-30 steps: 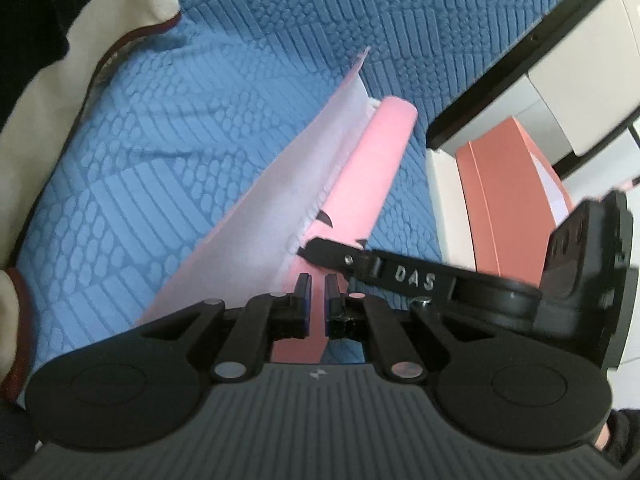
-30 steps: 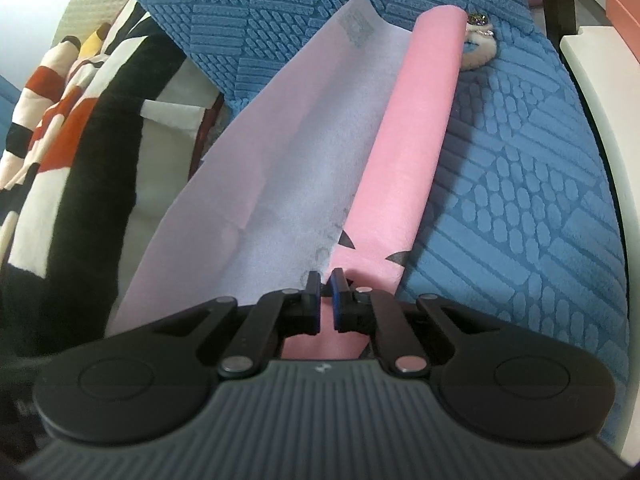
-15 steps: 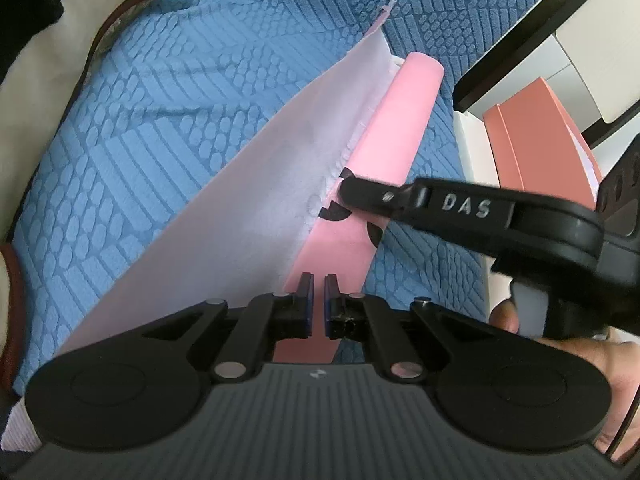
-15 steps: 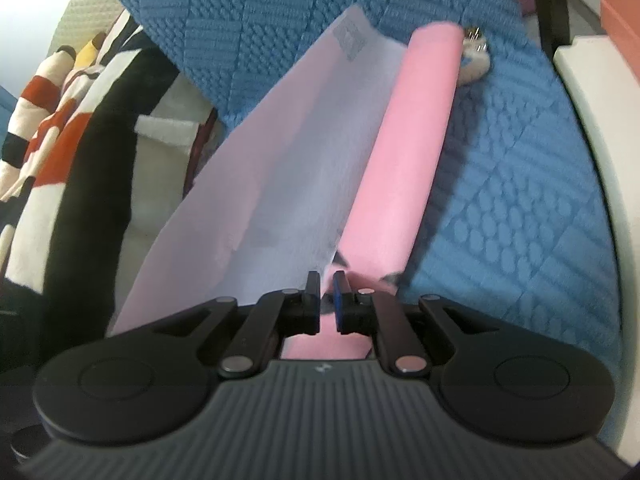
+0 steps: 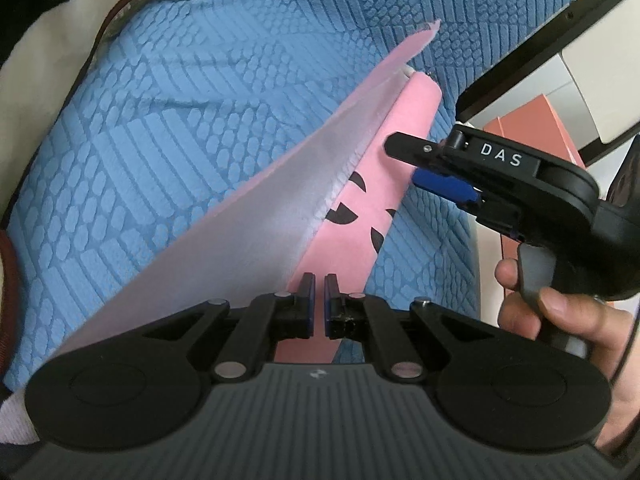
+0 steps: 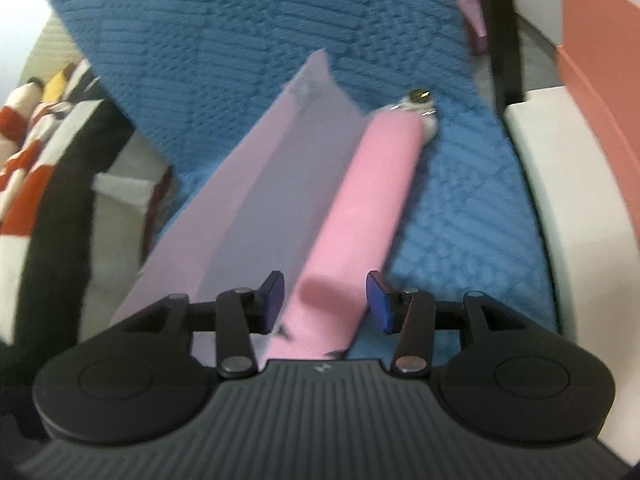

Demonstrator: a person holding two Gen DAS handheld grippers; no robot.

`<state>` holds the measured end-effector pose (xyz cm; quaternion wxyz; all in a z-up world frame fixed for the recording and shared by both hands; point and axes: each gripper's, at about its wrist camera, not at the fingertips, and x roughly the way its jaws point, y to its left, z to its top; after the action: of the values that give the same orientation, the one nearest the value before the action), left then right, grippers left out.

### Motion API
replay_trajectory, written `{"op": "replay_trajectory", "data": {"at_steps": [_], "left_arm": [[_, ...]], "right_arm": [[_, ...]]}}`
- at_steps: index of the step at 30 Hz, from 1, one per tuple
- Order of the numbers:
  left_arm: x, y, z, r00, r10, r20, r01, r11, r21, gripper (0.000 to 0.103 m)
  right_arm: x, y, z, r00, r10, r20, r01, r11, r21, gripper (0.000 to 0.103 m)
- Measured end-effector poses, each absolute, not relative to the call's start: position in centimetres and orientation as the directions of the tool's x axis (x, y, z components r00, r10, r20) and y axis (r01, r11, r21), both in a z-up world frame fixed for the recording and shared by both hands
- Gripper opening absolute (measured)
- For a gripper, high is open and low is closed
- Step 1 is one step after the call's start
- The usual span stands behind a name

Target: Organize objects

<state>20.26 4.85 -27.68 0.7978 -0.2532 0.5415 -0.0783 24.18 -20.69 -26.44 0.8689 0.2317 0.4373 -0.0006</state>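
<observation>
One pink cloth (image 5: pixel 372 184), partly rolled, runs diagonally up the frame's centre across the blue quilted cover (image 5: pixel 160 128). At bottom centre, the left gripper (image 5: pixel 319 304) is nearly closed on its near end. Right of centre, the right gripper (image 6: pixel 325 296) has just been opening, its jaws apart, straddling the roll without pressing it.

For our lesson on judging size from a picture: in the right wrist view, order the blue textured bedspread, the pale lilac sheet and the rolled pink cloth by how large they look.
1. Blue textured bedspread, largest.
2. Pale lilac sheet.
3. Rolled pink cloth, smallest.
The fisheye lens and blur make sheet against cloth less sure.
</observation>
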Motion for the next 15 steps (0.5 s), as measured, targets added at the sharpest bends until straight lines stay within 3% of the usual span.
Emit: {"op": "replay_trajectory", "data": {"at_steps": [4, 15], "left_arm": [[20.3, 5.0, -27.8, 0.404, -0.401, -0.822, -0.157, 0.855, -0.495, 0.006], [20.4, 5.3, -27.9, 0.422, -0.394, -0.817, -0.185, 0.845, -0.503, 0.006]], "right_arm": [[24.3, -21.8, -27.0, 0.617, 0.2, -0.761, 0.258, 0.862, 0.435, 0.05], [22.9, -21.3, -28.6, 0.599, 0.441, -0.669, 0.241, 0.697, 0.675, 0.049]]}}
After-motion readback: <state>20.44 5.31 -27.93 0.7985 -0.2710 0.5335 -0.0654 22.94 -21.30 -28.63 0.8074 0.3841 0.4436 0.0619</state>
